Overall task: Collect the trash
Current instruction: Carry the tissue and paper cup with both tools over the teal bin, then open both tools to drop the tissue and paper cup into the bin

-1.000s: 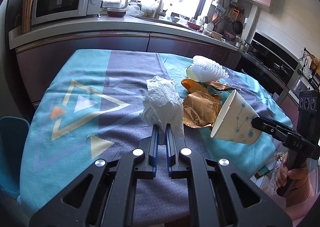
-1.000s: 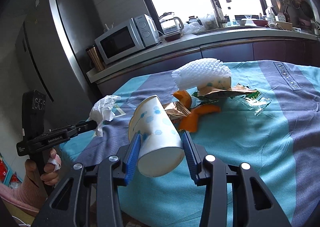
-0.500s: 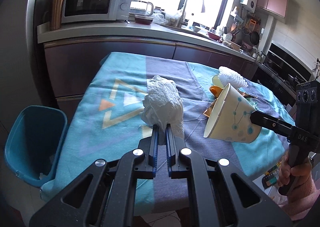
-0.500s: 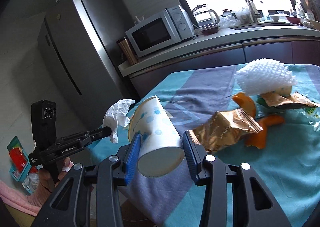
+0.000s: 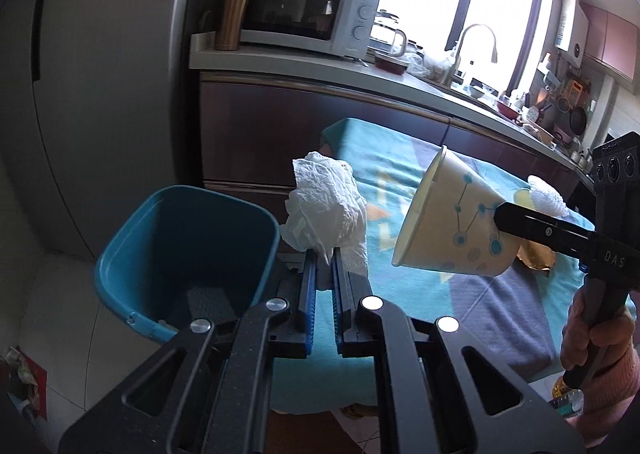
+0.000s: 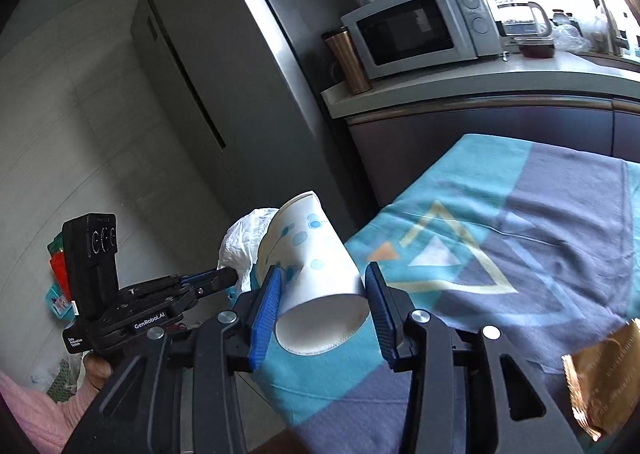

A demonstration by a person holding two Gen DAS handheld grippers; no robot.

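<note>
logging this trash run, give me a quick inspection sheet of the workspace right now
surface: table under a teal and grey cloth
job's things: tissue and paper cup held in the air; bin on the floor beside the table
clutter: gold wrapper, white foam net on the cloth
grippers: left gripper shut on tissue; right gripper shut on cup
cables: nothing seen
surroundings: microwave, fridge, counter with sink

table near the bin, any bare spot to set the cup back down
Yes: the tablecloth around its triangle pattern, between the counter-side edge and the gold wrapper, lies bare. Farther right, the wrapper and white foam net crowd it. The blue bin holds only small scraps.
</note>
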